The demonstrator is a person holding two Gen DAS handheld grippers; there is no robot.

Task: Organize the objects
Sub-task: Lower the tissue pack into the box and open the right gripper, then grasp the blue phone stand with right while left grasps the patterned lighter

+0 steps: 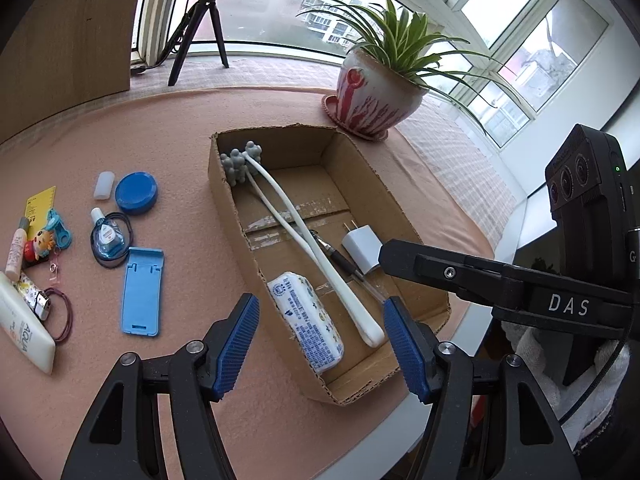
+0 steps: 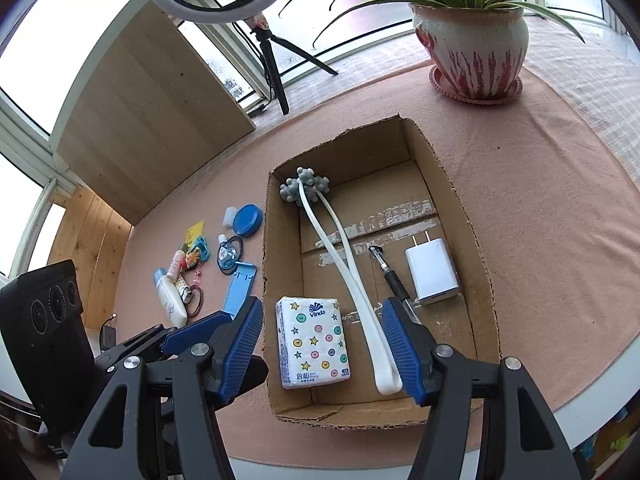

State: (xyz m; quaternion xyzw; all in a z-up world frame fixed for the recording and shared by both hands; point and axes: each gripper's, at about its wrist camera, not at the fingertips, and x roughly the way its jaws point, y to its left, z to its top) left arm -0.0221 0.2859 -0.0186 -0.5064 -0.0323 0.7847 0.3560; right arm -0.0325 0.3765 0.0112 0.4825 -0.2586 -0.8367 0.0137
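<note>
Both grippers, left and right, hung wide open and empty over the cardboard box, which already held tissues; small items waited left, unsorted.

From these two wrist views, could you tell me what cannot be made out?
- Pen: near end hidden behind the right gripper finger, right wrist view.
- Sunscreen tube: cut off by the frame edge, left wrist view.
- Small toiletries pile: too small to identify, right wrist view.
</note>
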